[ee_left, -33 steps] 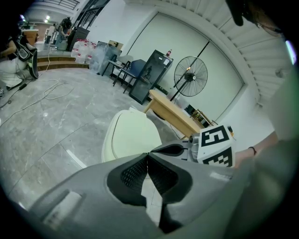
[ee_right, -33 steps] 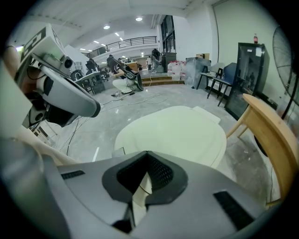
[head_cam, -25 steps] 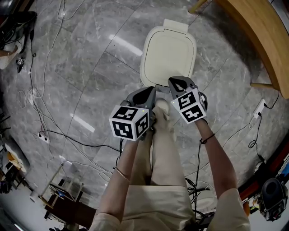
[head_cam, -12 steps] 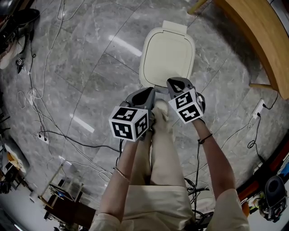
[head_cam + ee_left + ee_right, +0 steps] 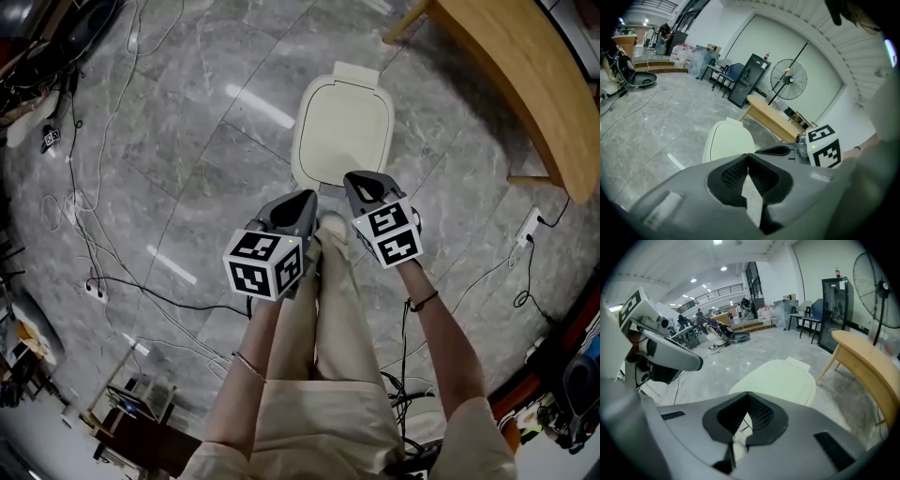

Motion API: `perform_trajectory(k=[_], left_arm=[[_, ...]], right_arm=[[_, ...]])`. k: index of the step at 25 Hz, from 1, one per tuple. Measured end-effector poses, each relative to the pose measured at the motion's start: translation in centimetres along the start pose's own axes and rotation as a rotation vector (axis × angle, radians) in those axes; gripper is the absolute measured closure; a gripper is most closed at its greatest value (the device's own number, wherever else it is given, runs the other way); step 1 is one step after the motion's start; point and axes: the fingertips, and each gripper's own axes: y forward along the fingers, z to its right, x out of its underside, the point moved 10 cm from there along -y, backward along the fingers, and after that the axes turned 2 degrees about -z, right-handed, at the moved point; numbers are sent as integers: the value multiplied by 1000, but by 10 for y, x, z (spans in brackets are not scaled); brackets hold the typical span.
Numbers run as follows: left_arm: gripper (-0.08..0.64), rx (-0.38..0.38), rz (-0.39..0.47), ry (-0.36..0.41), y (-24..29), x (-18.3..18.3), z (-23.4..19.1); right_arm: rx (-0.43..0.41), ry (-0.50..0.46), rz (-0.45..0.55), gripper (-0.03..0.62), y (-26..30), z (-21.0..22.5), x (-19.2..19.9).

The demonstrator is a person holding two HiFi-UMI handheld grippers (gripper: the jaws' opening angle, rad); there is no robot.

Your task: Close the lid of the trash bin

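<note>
My left gripper [image 5: 302, 201] and right gripper [image 5: 364, 182] are both pressed together, empty, above the trash bin [image 5: 356, 73] (its cream lid [image 5: 344, 129] lies flat, closed) on the floor [image 5: 187, 141].

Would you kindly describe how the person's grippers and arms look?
The left gripper and right gripper have grey shells with black ribbed pads, and each carries a white cube with black square markers. The person wears short beige sleeves, a bracelet on the left wrist and a dark band on the right.
</note>
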Motion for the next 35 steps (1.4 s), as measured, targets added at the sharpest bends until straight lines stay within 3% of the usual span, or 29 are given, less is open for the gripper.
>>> perform_trajectory(k=[14, 35], left_arm=[[537, 10, 51, 71, -55, -37, 28], [537, 78, 204, 284, -154, -110, 83]], right_arm=[[41, 109, 106, 588, -79, -19, -36], [36, 109, 369, 588, -211, -55, -126]])
